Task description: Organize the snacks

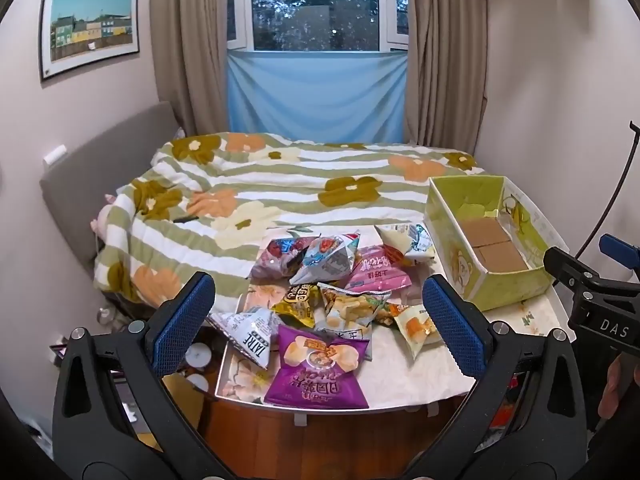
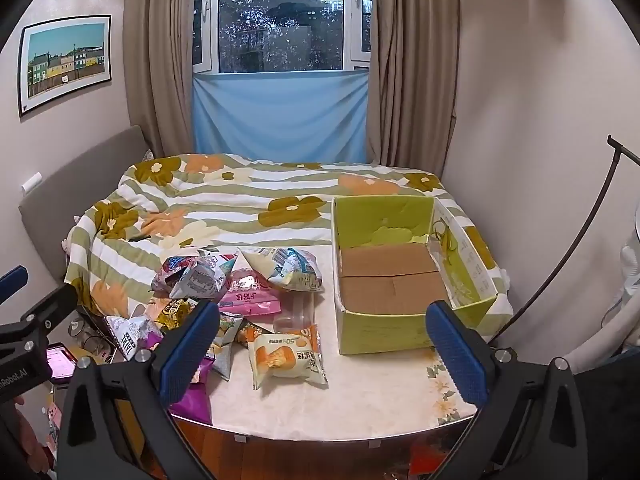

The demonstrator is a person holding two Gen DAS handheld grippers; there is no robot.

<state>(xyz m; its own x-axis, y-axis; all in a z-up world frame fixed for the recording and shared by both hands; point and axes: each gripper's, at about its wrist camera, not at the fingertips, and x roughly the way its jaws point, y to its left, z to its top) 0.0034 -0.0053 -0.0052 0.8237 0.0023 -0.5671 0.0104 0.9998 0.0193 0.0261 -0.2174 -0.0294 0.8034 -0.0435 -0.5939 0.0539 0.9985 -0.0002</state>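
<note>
Several snack bags lie in a loose heap (image 1: 328, 280) (image 2: 224, 292) on a small white table (image 1: 420, 372) (image 2: 360, 392). A purple chip bag (image 1: 320, 364) lies nearest in the left wrist view. In the right wrist view a pale bag with an orange cake picture (image 2: 286, 356) lies at the front. An empty green cardboard box (image 1: 488, 236) (image 2: 400, 264) stands at the table's right. My left gripper (image 1: 320, 320) hangs open above the table's front edge, nothing between its blue pads. My right gripper (image 2: 322, 344) is open too, short of the box, and shows at the right edge of the left wrist view (image 1: 588, 280).
A bed with a flowered, striped blanket (image 1: 280, 184) (image 2: 240, 204) lies right behind the table. Curtains and a window are beyond it. A thin black stand (image 2: 580, 240) leans at the right. Clutter sits on the floor at the left (image 1: 196, 356).
</note>
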